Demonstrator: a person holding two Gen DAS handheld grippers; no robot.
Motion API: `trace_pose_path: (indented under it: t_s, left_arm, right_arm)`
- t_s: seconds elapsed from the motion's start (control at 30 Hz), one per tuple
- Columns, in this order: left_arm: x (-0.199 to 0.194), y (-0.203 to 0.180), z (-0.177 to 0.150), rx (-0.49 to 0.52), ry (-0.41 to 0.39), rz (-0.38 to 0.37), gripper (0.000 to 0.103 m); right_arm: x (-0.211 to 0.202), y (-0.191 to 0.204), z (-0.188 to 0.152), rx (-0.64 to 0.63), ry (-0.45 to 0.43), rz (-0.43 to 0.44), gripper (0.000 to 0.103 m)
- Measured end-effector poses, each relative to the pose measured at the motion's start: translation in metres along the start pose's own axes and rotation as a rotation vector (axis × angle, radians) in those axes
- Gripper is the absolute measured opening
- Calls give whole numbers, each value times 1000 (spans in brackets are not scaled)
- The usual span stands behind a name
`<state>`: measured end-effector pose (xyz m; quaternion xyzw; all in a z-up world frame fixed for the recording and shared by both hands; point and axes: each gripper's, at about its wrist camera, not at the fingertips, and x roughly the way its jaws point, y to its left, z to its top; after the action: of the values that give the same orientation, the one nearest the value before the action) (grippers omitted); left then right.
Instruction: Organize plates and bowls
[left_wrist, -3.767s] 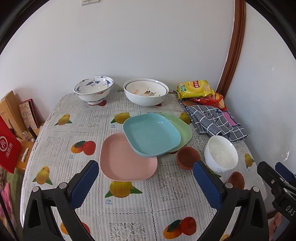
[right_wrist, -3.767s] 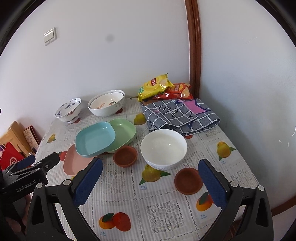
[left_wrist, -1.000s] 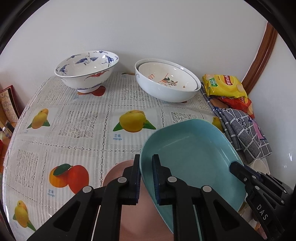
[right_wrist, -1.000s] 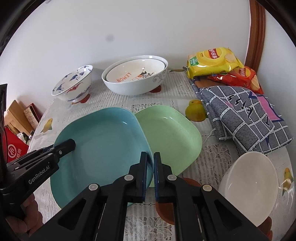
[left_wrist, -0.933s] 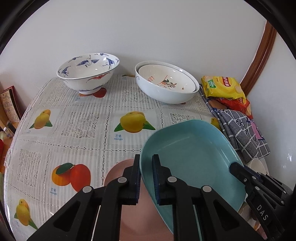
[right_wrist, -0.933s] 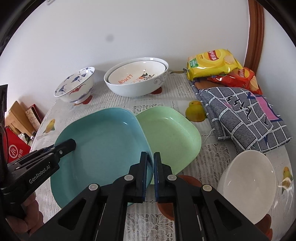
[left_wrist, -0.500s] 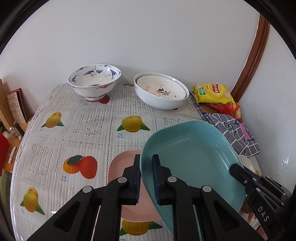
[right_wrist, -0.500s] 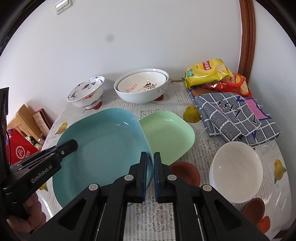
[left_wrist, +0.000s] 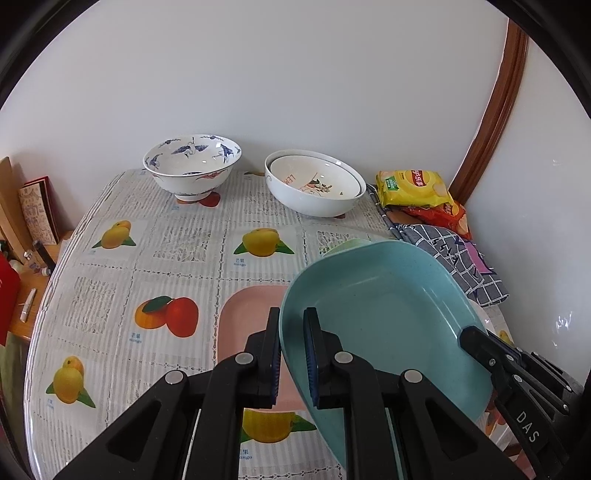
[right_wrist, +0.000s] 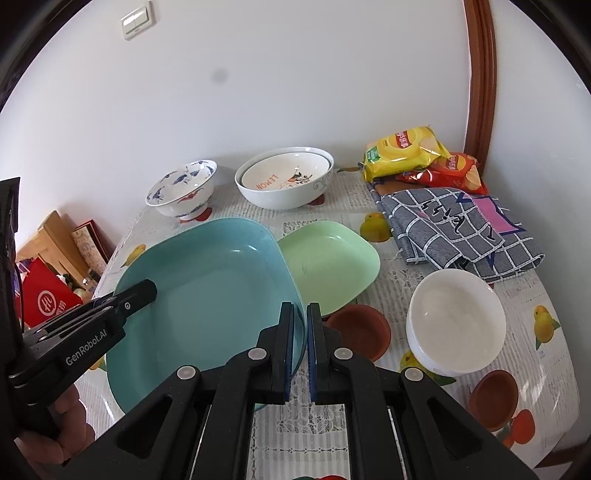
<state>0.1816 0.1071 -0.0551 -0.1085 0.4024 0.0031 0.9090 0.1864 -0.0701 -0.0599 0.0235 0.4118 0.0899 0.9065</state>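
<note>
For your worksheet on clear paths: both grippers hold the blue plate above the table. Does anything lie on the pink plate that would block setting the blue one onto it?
Nothing visible does. The pink plate shows bare beside the blue plate, though part is hidden.

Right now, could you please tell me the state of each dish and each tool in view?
Blue plate: lifted and tilted, gripped at opposite rims.
Left tool: shut on the blue plate.
Right tool: shut on the blue plate.
Green plate: flat on the table, empty.
Pink plate: flat on the table, partly hidden.
White bowl: upright, empty.
Lemon bowl: nested inside a larger bowl.
Blue-patterned bowl: upright, empty.
</note>
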Motion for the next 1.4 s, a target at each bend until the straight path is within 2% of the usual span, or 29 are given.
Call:
trace_pose_path:
  t_s: [0.47, 1.13, 1.4]
  left_arm:
    - [8, 17, -10, -27, 28, 8, 12]
    - [51, 61, -27, -100, 134, 41, 12]
    - [64, 65, -25, -106, 146, 46, 12]
  right_arm:
    - [7, 13, -10, -15, 27, 3, 7]
    - [59, 42, -29, -74, 155, 11, 7]
    - [75, 44, -33, -79, 192, 14, 7]
